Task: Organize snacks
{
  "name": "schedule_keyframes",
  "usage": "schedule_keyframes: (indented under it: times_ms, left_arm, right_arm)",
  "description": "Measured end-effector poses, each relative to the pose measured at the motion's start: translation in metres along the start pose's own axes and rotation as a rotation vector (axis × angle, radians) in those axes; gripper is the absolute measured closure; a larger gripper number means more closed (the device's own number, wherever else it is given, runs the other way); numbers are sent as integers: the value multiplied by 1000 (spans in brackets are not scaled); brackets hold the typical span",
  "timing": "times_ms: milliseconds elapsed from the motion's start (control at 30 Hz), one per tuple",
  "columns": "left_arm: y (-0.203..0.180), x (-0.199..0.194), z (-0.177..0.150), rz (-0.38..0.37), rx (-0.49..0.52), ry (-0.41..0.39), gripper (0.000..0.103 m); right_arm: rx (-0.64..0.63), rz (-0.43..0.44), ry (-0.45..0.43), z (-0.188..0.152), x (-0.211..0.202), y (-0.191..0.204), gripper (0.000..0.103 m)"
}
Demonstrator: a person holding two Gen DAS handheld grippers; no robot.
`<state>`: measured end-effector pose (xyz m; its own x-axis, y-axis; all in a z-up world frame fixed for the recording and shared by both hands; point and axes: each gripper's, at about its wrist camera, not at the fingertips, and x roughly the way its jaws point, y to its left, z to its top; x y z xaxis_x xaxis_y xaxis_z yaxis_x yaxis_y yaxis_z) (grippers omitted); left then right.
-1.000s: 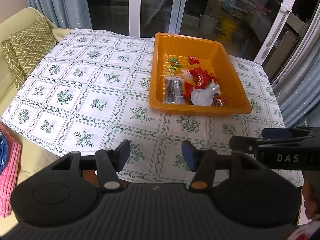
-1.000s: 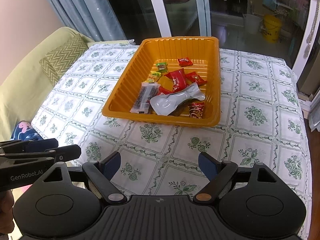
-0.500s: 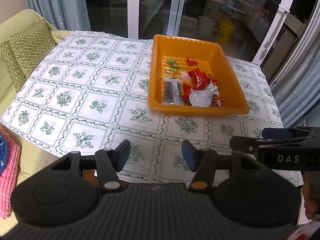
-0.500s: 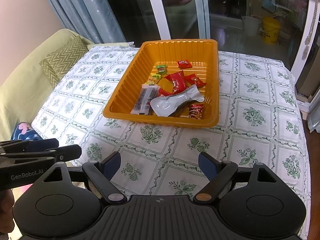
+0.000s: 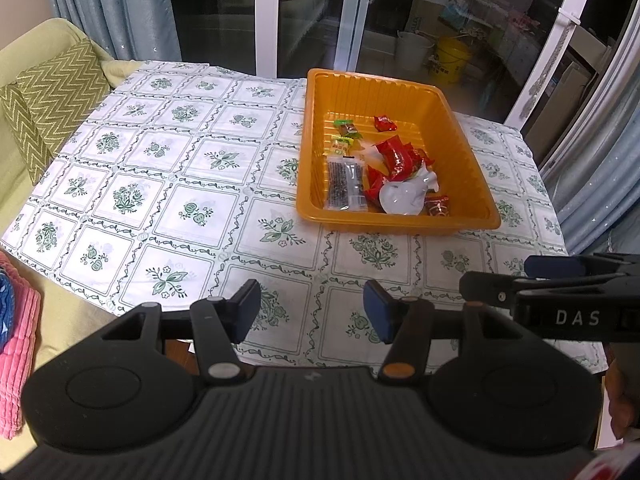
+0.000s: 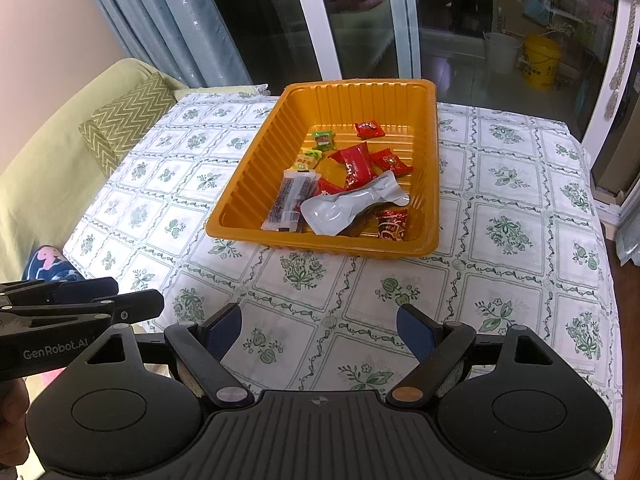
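An orange tray (image 5: pixel 400 226) (image 6: pixel 320 246) sits on the flower-patterned tablecloth, toward the far side. Inside lie a silver pouch (image 5: pixel 404 196) (image 6: pixel 352 206), a clear packet with dark filling (image 5: pixel 346 184) (image 6: pixel 290 200), red wrapped snacks (image 5: pixel 396 156) (image 6: pixel 356 164) and small green candies (image 5: pixel 346 126) (image 6: pixel 324 140). My left gripper (image 5: pixel 312 308) hovers open over the near table edge, nothing between its pads. My right gripper (image 6: pixel 320 324) is open wider, also empty, well short of the tray. Each gripper shows in the other's view: the right gripper (image 5: pixel 560 292), the left gripper (image 6: pixel 80 304).
A green sofa with a zigzag cushion (image 5: pixel 52 96) (image 6: pixel 124 124) borders the table's left side. Pink cloth (image 5: pixel 16 360) lies at the near left. Glass doors and curtains stand behind the table. Bare tablecloth (image 5: pixel 160 184) spreads left of the tray.
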<state>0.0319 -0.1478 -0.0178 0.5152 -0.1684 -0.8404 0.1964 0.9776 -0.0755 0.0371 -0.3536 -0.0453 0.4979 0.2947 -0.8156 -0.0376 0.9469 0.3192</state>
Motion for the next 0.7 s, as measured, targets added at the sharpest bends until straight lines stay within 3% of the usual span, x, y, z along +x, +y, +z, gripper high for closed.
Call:
schedule_keyframes:
  times_ms: [700]
  left_arm:
    - [2,1,-1,13,-16,-2,48]
  right_arm:
    - [-18,15,5,3,6,1,19]
